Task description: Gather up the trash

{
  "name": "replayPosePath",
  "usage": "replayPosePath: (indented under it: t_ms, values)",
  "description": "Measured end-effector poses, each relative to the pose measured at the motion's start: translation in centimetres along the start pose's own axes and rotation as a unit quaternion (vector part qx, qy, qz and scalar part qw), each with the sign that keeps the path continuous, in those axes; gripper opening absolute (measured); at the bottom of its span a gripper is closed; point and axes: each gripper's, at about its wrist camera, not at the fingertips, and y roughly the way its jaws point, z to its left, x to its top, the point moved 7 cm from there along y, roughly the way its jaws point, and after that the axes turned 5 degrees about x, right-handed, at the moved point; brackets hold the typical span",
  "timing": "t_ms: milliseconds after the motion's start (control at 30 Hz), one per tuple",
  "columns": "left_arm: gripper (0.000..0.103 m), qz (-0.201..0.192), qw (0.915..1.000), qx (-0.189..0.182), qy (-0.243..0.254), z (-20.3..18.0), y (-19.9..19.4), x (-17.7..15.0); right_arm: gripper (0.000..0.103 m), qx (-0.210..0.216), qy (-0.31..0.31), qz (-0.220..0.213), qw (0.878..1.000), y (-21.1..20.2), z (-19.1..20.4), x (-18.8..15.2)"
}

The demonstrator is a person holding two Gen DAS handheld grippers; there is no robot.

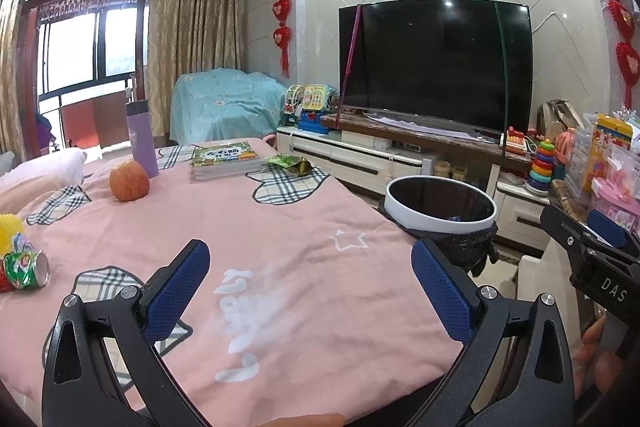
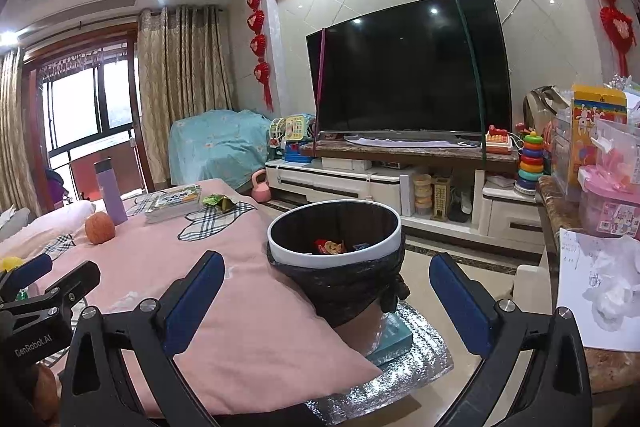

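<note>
Over pink cover (image 1: 288, 227), near edge:
L gripper (image 1: 310, 291): fingers wide, nothing held
R gripper (image 2: 328, 301): wide, nothing held
Can (image 1: 26, 269): far left
Wrapper (image 1: 290, 165): far, by books (image 1: 224, 159)
Bin (image 2: 334, 239): right, wrappers inside

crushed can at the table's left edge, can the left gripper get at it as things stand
Probably yes: the left gripper is open and empty, and only bare pink cloth lies between it and the crushed can, left of it.

On the tabletop (image 1: 280, 227): one crushed can (image 1: 26, 267), one apple (image 1: 129, 181), one purple bottle (image 1: 142, 137), one snack wrapper (image 1: 291, 163). Books (image 1: 225, 161) number at least two. At three o'clock, one bin (image 2: 334, 239).
</note>
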Motion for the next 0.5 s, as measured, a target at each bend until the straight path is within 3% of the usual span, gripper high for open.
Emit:
replayPosePath:
  t_ms: [500]
  values:
    - [0.103, -0.001, 1.0, 0.005, 0.002, 0.09, -0.2, 0.01, 0.103, 0.006, 0.005, 0.002, 1.0, -0.06, 0.27, -0.11]
